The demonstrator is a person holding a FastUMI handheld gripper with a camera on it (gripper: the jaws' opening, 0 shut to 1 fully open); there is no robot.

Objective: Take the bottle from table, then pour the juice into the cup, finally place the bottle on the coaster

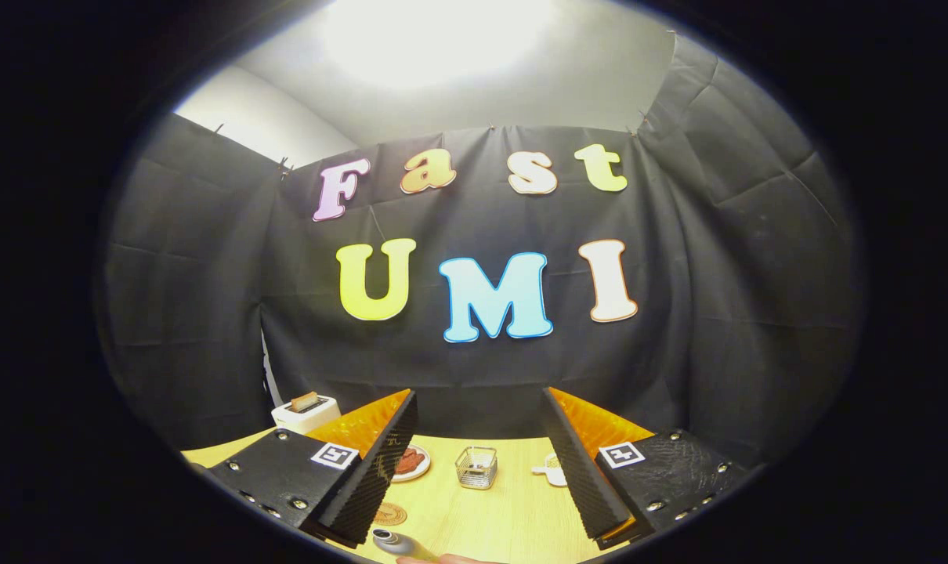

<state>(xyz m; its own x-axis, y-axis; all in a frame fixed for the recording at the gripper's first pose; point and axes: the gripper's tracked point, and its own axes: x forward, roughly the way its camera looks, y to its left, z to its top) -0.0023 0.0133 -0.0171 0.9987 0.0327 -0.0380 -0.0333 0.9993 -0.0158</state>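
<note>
The tongs stand wide apart with nothing between the fingers, held above the pale wooden surface and looking across it toward the back of the booth. The first step, taking the bottle, does not look done yet: the bottle lies low at the near edge, just below the tip of the left finger, showing a dark cap and a grey neck, with what seems to be part of a hand beside it. Judging from this, the next move calls for the tongs to dip down and slightly to the left so that the bottle's body comes between the fingers before they close on it. The round brown coaster, where the bottle must end, lies just beyond the bottle, close by the left finger. Farther ahead, between the fingers, stands a small wire-mesh holder, which may be or may carry the cup; that is too small to tell. A plate with something reddish sits beside the left finger, a white item peeks out by the right finger, and a white toaster with a slice in it stands at the far left. Black cloth walls the booth on three sides, and a bright lamp glares from the pale ceiling.
</note>
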